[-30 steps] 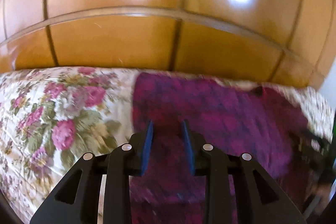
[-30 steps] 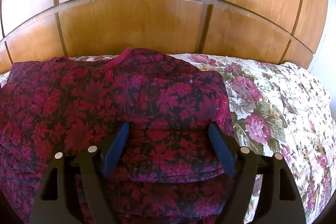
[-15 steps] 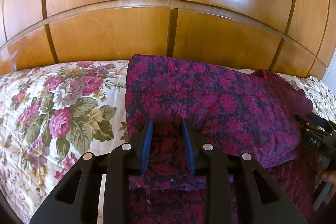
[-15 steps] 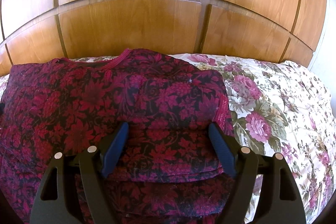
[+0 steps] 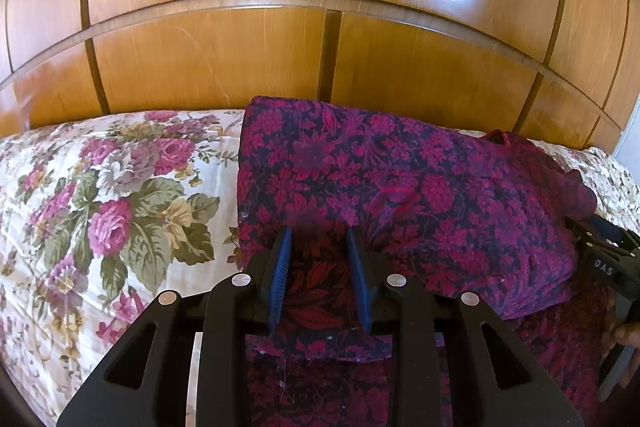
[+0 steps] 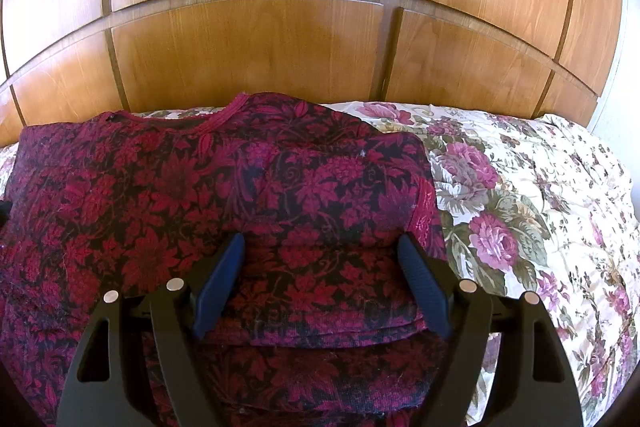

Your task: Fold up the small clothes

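Since the red floral top (image 6: 224, 187) lies partly folded on the flowered bedspread (image 6: 520, 211), both sides turned in, the right gripper (image 6: 320, 267) hangs spread above its six-o'clock fold, the left gripper (image 5: 318, 259) narrowly parted, pinching nothing.

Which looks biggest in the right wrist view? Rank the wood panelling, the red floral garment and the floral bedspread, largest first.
1. wood panelling
2. red floral garment
3. floral bedspread

The garment lies nearer the camera and covers part of the bedspread, so those two are unsure.
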